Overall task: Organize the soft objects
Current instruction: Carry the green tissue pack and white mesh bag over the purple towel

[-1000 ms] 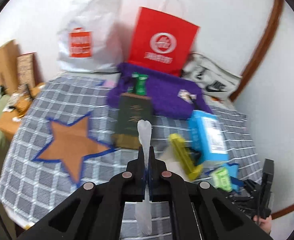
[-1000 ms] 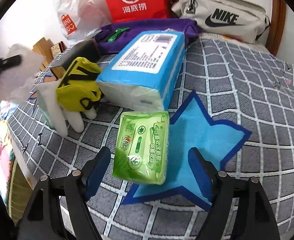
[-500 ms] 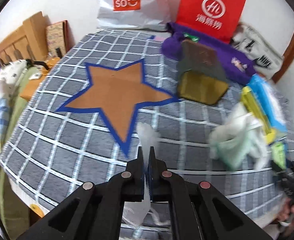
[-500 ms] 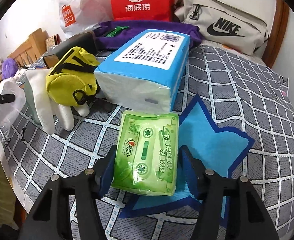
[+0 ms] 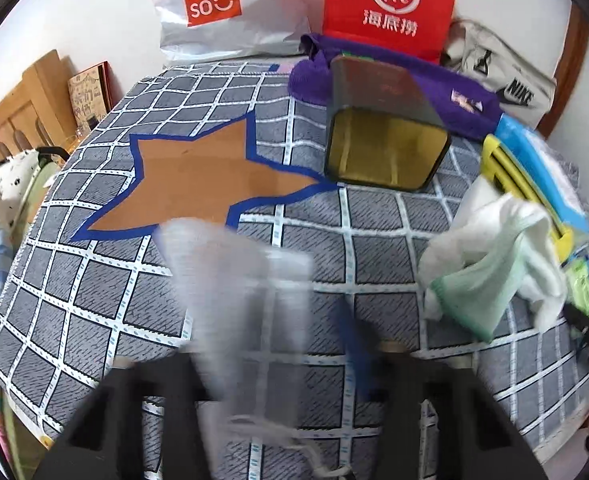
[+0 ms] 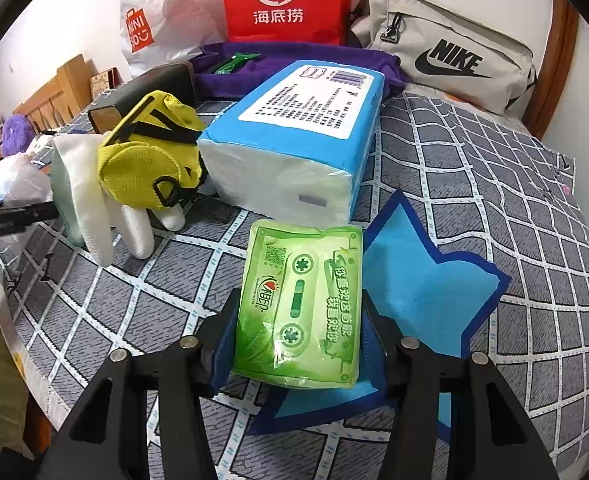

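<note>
In the right wrist view my right gripper [image 6: 298, 340] is shut on a green tissue pack [image 6: 300, 304] at the left edge of a blue star mat [image 6: 422, 280]. Behind it lie a big blue tissue pack [image 6: 294, 136], a yellow pouch [image 6: 146, 160] and white gloves [image 6: 94, 200]. In the left wrist view my left gripper [image 5: 278, 360] is blurred and its fingers stand apart. A translucent white plastic bag [image 5: 230, 292] lies between them, just in front of an orange star mat [image 5: 198, 176].
A dark open box [image 5: 382, 144] lies on its side right of the orange star. A purple cloth [image 5: 398, 76], a red bag [image 5: 390, 4], a Miniso bag [image 5: 222, 8] and a Nike pouch [image 6: 446, 48] line the back wall. The bed's edge is near.
My left gripper swung left to the orange star and its fingers opened, letting go of the plastic bag. My right gripper moved forward and closed on the green tissue pack.
</note>
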Demonstrator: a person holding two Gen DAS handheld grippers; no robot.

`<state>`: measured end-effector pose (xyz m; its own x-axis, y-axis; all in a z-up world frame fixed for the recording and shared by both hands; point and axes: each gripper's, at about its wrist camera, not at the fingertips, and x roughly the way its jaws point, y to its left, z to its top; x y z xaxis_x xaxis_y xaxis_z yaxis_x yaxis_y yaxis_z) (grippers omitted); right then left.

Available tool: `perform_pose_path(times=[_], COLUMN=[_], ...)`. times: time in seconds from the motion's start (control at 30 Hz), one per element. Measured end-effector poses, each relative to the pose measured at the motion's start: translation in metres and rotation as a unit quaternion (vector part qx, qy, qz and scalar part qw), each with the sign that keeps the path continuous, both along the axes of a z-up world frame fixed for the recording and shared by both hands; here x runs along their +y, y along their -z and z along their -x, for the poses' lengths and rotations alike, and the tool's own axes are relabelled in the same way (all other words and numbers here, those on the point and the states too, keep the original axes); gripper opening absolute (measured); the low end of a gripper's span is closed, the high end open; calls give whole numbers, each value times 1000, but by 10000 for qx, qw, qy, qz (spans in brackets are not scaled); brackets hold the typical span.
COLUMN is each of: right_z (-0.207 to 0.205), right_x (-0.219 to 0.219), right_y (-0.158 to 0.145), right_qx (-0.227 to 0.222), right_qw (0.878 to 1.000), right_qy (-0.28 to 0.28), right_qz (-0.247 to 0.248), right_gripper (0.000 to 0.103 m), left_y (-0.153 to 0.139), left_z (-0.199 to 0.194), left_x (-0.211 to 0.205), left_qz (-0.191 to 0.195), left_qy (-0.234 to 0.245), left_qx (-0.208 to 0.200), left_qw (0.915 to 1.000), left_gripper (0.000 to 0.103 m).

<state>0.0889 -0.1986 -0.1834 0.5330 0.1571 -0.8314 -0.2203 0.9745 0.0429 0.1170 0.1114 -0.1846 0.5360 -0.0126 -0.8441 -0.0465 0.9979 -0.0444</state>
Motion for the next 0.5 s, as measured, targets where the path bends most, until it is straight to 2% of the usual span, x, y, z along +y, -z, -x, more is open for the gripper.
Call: perform_pose_path(times=[0.03, 0.1, 0.17, 0.3, 0.5], right_z=[1, 2, 5, 10, 14], right_x=[0, 0, 0, 1, -1], right_y=[-1, -3, -9, -25, -51], right_qx=[7, 32, 24, -116, -297], right_qw=[10000, 10000, 9999, 9996, 9988], right_qy=[-16, -42, -86, -145, -235], right_qz=[-5, -45, -132, -232, -319], right_gripper=[51, 49, 49, 49, 49], left_y=[-1, -2, -4, -14, -46], left_z=[0, 0, 2, 6, 6], left_x=[3, 8, 8, 1, -7], left_qz=[163, 580, 737, 872, 821], left_qy=[7, 54, 35, 86, 110], left_qx=[29, 85, 97, 7, -274], left_qw=[9999, 9983, 9972, 9962, 9962], left_gripper=[11, 8, 8, 7, 7])
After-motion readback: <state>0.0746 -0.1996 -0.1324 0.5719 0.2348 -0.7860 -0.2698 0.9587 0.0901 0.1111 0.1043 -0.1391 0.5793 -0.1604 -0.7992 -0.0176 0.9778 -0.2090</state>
